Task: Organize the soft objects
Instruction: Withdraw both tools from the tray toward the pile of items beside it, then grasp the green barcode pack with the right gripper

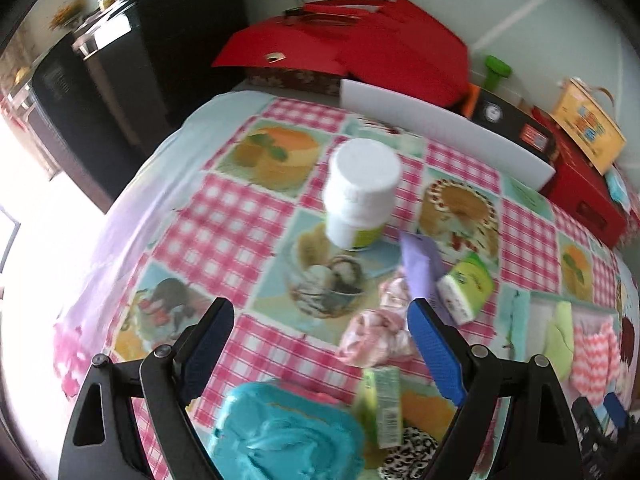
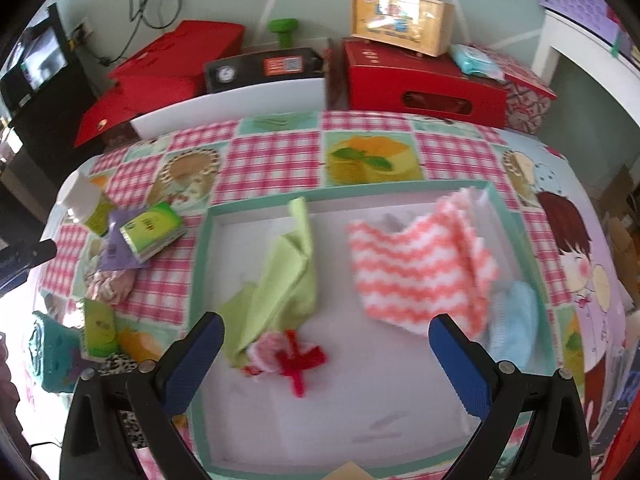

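Note:
My left gripper (image 1: 320,316) hangs open over the tablecloth, nothing between its blue pads. Just right of it lies a crumpled pink cloth (image 1: 374,338). Below it sit a teal fluffy cloth (image 1: 288,436) and a leopard-print piece (image 1: 408,456). My right gripper (image 2: 326,330) is open above a shallow mint-rimmed tray (image 2: 200,248). In the tray lie a light green cloth (image 2: 288,280), a pink-and-white zigzag cloth (image 2: 416,264), a pale blue cloth (image 2: 514,320) and a small pink item with a red ribbon (image 2: 292,360). The pink cloth (image 2: 110,286) and teal cloth (image 2: 52,356) show at the left.
A white bottle (image 1: 360,196), a purple packet (image 1: 420,268) and green tissue packs (image 1: 466,288) (image 1: 382,404) stand on the checked tablecloth (image 1: 224,216). Red boxes (image 2: 420,80), a black case (image 2: 264,68) and a white board (image 1: 440,128) line the far edge.

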`<state>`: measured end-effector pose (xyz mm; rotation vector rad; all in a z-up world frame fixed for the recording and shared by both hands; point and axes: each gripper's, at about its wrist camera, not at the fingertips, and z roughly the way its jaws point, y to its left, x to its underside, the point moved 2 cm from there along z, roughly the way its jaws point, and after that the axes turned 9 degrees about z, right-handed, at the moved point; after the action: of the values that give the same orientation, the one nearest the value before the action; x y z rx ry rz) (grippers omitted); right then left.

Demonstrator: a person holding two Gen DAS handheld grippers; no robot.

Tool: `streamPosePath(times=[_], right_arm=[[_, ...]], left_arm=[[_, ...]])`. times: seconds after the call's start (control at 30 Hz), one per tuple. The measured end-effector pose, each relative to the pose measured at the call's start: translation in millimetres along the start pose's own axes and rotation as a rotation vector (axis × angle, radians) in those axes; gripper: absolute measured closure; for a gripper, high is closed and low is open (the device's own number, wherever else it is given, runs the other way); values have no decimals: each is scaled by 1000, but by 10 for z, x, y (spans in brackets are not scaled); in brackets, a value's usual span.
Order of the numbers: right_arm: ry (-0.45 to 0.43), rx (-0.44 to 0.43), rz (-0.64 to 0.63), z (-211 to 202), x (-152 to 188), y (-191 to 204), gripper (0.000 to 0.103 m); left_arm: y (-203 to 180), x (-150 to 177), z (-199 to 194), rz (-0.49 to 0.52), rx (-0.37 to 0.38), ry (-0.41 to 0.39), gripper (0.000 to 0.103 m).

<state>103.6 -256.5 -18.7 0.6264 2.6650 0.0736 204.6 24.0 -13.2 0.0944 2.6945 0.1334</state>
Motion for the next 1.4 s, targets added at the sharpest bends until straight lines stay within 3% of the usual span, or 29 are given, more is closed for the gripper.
streamPosePath(times=[0.43,0.83,1.13,1.4], right_arm=[[50,-173,-138,145,200,756,0],[104,-297,-223,286,352,1194,0],[148,-293,-257,350,438,1252,0],[164,-325,-361,400,590,1517,0]], left_arm=[[96,-1,15,-19,40,16,14],[277,64,114,-33,14,81,14],[242,105,215,-23,55,118,14],[229,123,254,-33,68,134,14]])
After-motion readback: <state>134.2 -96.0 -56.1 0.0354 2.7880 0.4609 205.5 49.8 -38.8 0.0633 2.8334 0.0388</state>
